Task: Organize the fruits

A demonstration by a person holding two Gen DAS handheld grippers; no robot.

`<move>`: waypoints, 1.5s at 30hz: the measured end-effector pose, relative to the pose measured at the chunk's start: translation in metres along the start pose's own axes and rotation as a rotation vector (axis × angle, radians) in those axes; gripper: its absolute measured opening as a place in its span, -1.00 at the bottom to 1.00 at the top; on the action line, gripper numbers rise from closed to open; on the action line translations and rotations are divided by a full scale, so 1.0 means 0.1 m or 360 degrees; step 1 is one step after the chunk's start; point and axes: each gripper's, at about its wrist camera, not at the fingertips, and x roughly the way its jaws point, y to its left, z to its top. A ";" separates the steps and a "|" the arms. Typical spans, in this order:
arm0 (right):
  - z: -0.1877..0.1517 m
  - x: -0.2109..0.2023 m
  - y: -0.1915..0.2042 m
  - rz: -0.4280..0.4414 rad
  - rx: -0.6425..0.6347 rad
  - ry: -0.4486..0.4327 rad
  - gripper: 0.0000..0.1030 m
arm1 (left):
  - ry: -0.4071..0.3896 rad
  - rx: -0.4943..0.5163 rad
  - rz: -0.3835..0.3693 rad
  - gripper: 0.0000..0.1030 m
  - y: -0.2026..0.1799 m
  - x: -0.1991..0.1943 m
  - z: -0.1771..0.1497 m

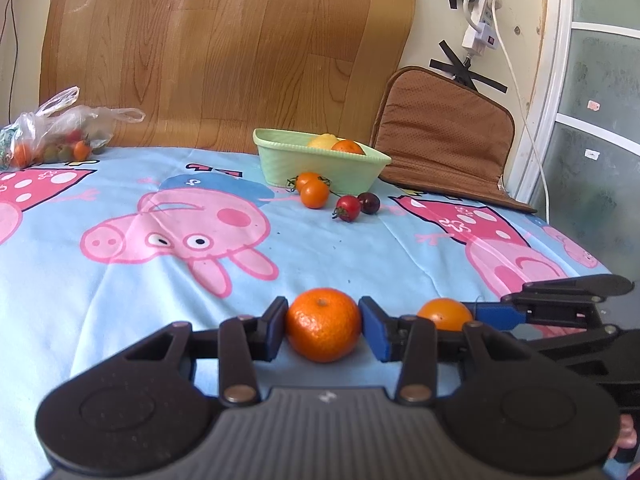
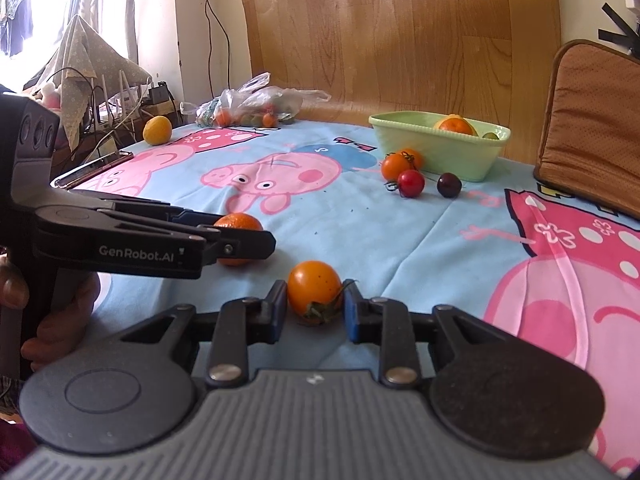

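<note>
L gripper [image 1: 323, 330] clamped, R gripper [image 2: 315, 306] clamped

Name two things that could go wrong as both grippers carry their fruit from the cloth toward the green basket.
1. The left gripper pinches the mandarin only at its sides; the round fruit might slip out in transit.
2. The right gripper holds a soft orange tomato; a tight squeeze may bruise it.
3. Loose small tomatoes lie before the green basket; a low approach could knock them rolling.

1. Printed cloth cover [image 1: 340, 248], soft, matt, lightly creased.
2. Far green basket [image 1: 320, 164]: ribbed, smooth plastic.
3. Near mandarin [image 1: 323, 330], dimpled and shiny.
4. Wood-grain sheet [image 1: 224, 48], faint sheen.
5. Right cushion [image 1: 444, 136], perforated brown fabric.
</note>
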 end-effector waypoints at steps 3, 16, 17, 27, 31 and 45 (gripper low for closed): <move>-0.02 -0.03 0.00 -0.0019 0.0009 -0.0013 -0.39 | -0.0004 -0.0017 0.0010 -0.24 0.00 -0.02 -0.02; -0.03 -0.04 0.02 -0.0082 0.0002 0.0007 -0.37 | -0.0020 0.0079 0.0071 -0.22 -0.12 -0.06 -0.09; -0.04 -0.05 0.01 -0.0084 0.0007 0.0005 -0.37 | -0.0020 0.0080 0.0073 -0.22 -0.12 -0.06 -0.09; -0.04 -0.06 0.01 -0.0092 0.0025 0.0001 -0.37 | 0.0005 0.0060 0.0082 -0.20 -0.14 -0.08 -0.08; -0.05 -0.06 -0.01 -0.0077 0.0039 -0.0002 -0.36 | 0.0013 0.0047 0.0081 -0.11 -0.15 -0.09 -0.08; -0.05 -0.07 -0.02 -0.0065 0.0044 -0.0004 -0.36 | -0.0016 0.0042 0.0089 -0.12 -0.16 -0.16 -0.02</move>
